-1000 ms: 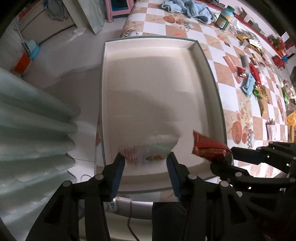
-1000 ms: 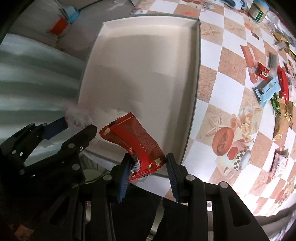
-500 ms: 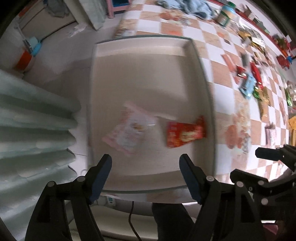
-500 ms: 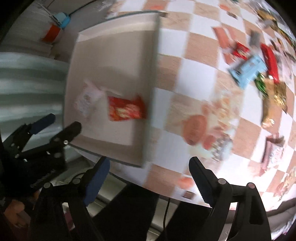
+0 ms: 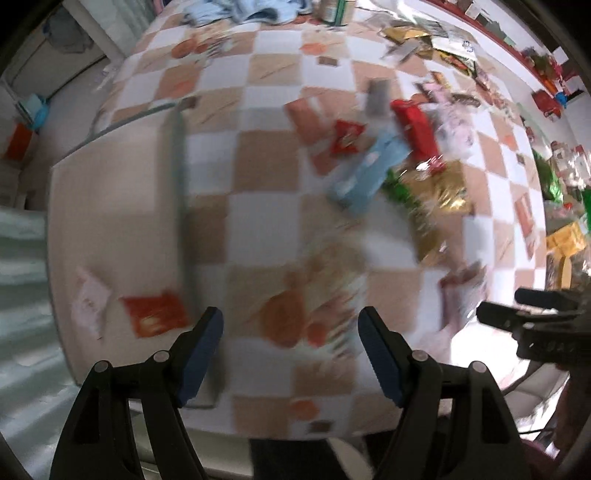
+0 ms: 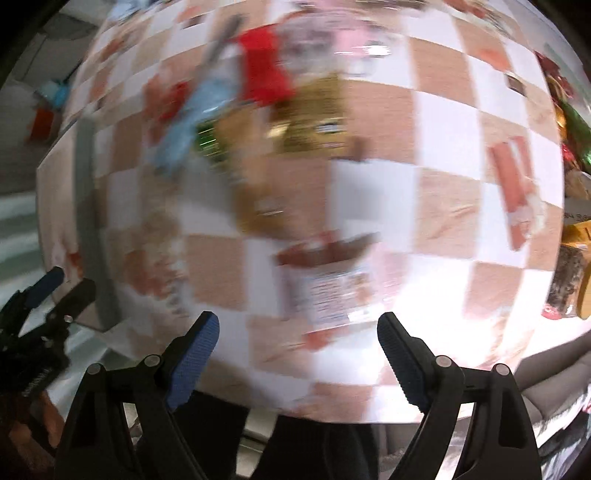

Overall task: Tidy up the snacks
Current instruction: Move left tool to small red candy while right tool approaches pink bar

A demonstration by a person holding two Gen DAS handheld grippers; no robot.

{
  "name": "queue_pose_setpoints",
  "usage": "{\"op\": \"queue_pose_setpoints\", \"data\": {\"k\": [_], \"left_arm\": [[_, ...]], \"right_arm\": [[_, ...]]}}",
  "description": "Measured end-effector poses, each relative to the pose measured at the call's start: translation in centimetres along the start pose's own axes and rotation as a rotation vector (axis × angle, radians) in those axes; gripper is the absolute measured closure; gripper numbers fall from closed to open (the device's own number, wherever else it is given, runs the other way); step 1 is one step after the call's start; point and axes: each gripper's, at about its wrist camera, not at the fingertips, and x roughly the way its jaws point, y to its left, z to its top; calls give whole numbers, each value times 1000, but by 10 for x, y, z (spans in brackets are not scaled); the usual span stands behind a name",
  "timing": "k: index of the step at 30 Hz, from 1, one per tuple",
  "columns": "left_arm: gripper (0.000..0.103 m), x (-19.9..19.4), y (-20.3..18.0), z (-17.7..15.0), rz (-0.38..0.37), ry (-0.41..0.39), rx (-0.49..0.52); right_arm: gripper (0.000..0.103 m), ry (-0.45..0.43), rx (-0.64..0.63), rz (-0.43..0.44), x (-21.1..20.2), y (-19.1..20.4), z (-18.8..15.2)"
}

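Checkered in peach and white squares with printed teacups and flowers, the tablecloth (image 5: 266, 221) fills both wrist views, and both views are smeared with motion blur. On its left edge we see a shallow white rectangular tray with a grey-green rim (image 5: 110, 206); inside the tray, near its near-right corner, lie a pale pink snack packet (image 5: 88, 302) and, just beside it on the right, an orange-red snack packet (image 5: 157, 312). Loose snacks are scattered over the cloth to the right of the tray: a light blue wrapper (image 5: 369, 173), a long red bar wrapper (image 5: 415, 125), a small red packet (image 5: 345, 136) and a crinkled gold foil bag (image 5: 439, 192) with a green wrapper just beside it. Further back we make out a crumpled blue cloth (image 5: 255, 9) at the far table edge. Our left gripper (image 5: 290, 332) hangs over the near part of the cloth, right of the tray, its blue-padded fingers (image 5: 201, 347) spread wide with nothing between them. Our right gripper (image 6: 297, 339) hangs over the cloth further right, above a blurred white packet with a dark red top (image 6: 325, 277), its fingers also spread wide and empty. In the right wrist view the left gripper shows at the lower left edge.
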Motion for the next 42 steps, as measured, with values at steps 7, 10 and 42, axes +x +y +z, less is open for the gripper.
{"op": "queue_pose_setpoints", "data": {"k": [7, 10, 42], "left_arm": [[24, 9, -52, 32, 27, -29, -32], [24, 15, -59, 55, 39, -42, -52], [22, 94, -51, 156, 55, -20, 35]], "right_arm": [[14, -9, 30, -23, -1, -38, 30], [14, -21, 38, -18, -2, -51, 42], [14, -170, -61, -147, -17, -37, 213]]}}
